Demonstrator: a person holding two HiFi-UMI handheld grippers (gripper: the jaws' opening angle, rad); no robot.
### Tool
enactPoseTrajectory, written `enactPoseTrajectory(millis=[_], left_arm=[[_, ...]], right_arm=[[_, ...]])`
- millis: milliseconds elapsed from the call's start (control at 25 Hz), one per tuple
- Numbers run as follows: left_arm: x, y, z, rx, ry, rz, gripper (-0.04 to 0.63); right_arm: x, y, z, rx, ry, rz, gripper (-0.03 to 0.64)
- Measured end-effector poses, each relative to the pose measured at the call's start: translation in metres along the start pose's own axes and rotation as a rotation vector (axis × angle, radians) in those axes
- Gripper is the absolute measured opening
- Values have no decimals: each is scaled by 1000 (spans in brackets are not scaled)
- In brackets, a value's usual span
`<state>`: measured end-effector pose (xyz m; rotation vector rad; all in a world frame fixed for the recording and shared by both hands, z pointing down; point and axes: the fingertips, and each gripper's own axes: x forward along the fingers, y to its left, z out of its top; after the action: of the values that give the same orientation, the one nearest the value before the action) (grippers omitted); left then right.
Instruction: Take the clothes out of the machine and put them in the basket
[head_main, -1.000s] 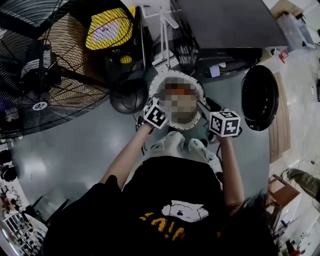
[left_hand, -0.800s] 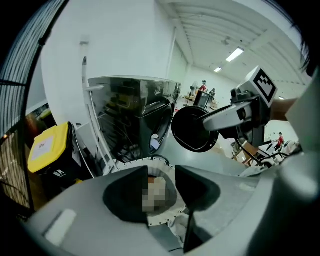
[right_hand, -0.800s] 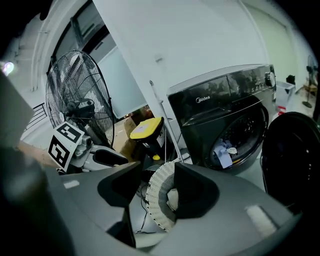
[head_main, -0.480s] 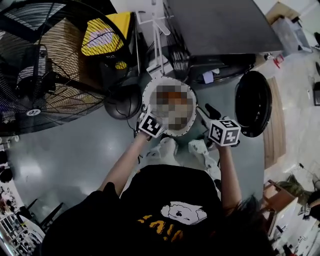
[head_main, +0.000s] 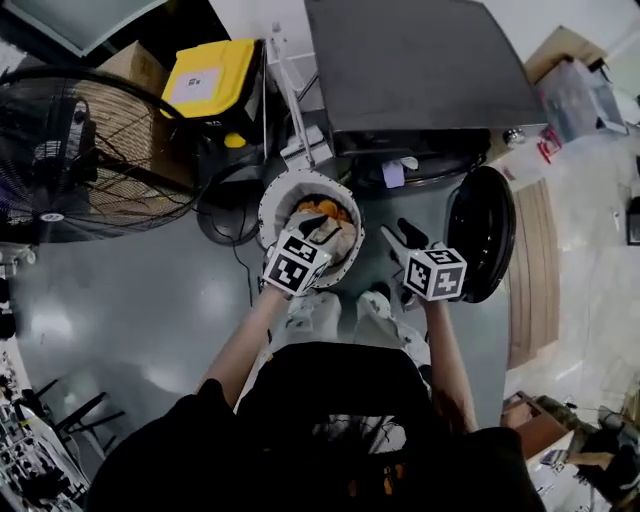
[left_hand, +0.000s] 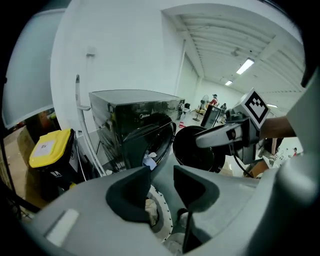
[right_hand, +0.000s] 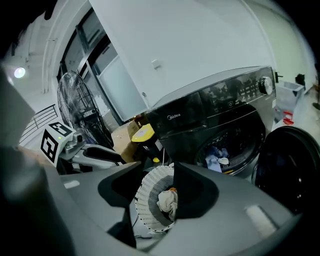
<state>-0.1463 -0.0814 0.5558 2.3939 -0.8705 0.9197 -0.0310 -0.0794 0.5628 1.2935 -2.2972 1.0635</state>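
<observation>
Washing machine (head_main: 420, 70): dark front-loader, mouth facing the person. Its round door (head_main: 480, 235) is swung wide open to the right in the head view.
- In the drum: blue and white pieces (right_hand: 216, 159) bunched at the lower lip of the opening. Crumpled, no long axis to read.

Basket (head_main: 265, 210): white, round, slatted wall. It stands on the grey floor (head_main: 150, 300) just in front of the machine, mouth up.
- In it: a pale garment (head_main: 332, 232) in a loose wad, with an orange piece (head_main: 322, 208) at the far side. Neither has a clear direction.

Left tool (left_hand: 162, 190): jaws apart, nothing between the pads. It is angled down over the basket's near rim, above the pale garment and not touching it.

Right tool (right_hand: 156, 192): jaws apart and empty; the basket shows through the gap, beyond it. In the head view it is between the basket and the open door.

The drum's pieces lie past both tools, well apart from them.

Left of the machine: a yellow-lidded bin (head_main: 210, 80) and a large fan (head_main: 70, 150).
</observation>
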Motion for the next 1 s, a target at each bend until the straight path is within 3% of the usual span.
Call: enactPoseTrajectory(millis=[600,1000], left_arm=[[50,-77,58,-68,-51,121,135],[87,-93,77,-30,-31,86,134]], right_arm=[[-30,-104,24,22,-39,65,209],[-14,-162,33,-22,-69,-13,209]])
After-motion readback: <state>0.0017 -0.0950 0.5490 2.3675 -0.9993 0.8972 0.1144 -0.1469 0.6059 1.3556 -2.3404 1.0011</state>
